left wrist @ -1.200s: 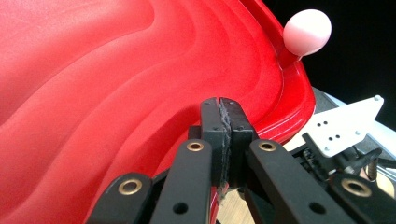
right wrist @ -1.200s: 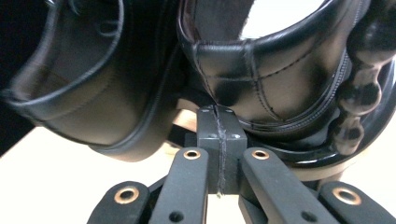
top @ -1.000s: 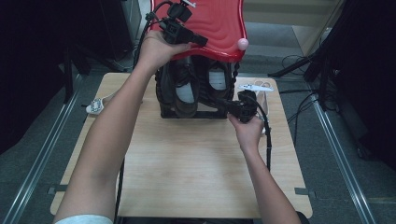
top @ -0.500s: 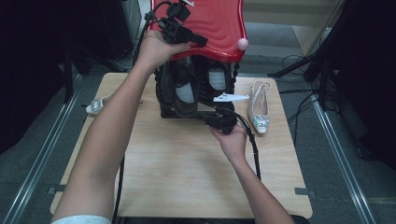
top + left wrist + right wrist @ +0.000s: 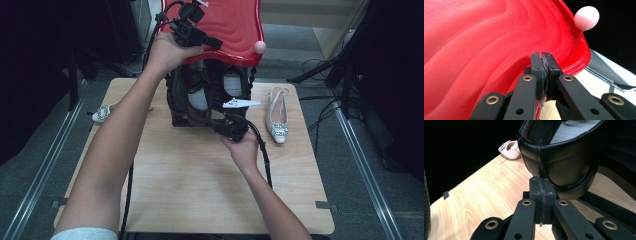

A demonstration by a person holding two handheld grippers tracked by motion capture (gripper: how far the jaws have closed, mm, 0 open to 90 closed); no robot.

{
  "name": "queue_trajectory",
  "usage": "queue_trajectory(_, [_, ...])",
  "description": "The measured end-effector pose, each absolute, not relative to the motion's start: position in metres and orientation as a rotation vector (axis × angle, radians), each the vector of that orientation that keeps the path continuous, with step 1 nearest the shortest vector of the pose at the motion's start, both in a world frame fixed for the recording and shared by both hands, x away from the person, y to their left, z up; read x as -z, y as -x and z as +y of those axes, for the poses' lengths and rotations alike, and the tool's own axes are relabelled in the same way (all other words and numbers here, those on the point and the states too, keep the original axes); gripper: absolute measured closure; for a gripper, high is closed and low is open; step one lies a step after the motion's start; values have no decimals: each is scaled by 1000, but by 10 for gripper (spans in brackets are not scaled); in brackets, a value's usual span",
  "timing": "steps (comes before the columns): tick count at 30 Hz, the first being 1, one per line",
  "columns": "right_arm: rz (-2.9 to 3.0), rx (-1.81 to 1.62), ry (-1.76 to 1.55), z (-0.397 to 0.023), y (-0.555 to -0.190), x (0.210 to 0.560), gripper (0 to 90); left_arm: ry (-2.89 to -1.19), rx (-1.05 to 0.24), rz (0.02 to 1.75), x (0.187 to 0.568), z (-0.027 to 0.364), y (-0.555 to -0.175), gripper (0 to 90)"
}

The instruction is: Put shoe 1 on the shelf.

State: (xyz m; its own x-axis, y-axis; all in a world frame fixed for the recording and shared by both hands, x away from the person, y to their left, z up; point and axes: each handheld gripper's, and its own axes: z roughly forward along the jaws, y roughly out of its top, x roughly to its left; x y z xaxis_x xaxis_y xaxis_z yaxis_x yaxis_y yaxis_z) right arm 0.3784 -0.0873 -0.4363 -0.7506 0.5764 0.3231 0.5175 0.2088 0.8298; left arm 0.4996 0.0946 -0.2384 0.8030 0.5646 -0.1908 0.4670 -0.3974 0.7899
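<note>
At nine o'clock on the counter [image 5: 190,195] a pale jewelled shoe [image 5: 101,113] lies at the left edge, partly behind my left forearm. My left tongs [image 5: 212,42] are at twelve o'clock, clenched on the near rim of the red lid [image 5: 235,25]; in the left gripper view that rim passes between the pads, and a pink knob [image 5: 586,18] stands at one o'clock on the lid's corner. Under the lid stands the black rack [image 5: 176,102], with black shoes in it. My right tongs [image 5: 212,121] are at the counter's centre, clenched on nothing. In the right gripper view their tips sit just below the heel of a black leather shoe [image 5: 564,152], which blocks the way forward; I cannot tell whether they touch. At three o'clock a pale slingback shoe [image 5: 276,112] lies on the counter, well apart from the rack. I can read no writing anywhere.
</note>
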Motion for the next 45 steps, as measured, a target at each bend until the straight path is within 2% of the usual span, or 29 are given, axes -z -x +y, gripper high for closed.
queue_trajectory(9, [2379,-1569,-1030,-75,-379,424,900,-2051,-133,770,239,95,-499,883])
queue_trajectory(22, [2327,-1650,-1150,-54,-414,420,900,-2046,-141,771,239,95,-498,882])
queue_trajectory(35, [2358,-1596,-1216,-35,-430,425,900,-2038,-145,767,239,97,-495,853])
queue_trajectory(39, [2351,-1633,-1229,-44,-428,423,900,-2023,-129,779,239,97,-494,798])
queue_trajectory(41, [2358,-1637,-1228,-50,-425,422,874,-2022,-146,782,239,98,-493,788])
queue_trajectory(45, [2367,-1642,-1197,-61,-416,421,827,-2017,-114,811,236,101,-491,704])
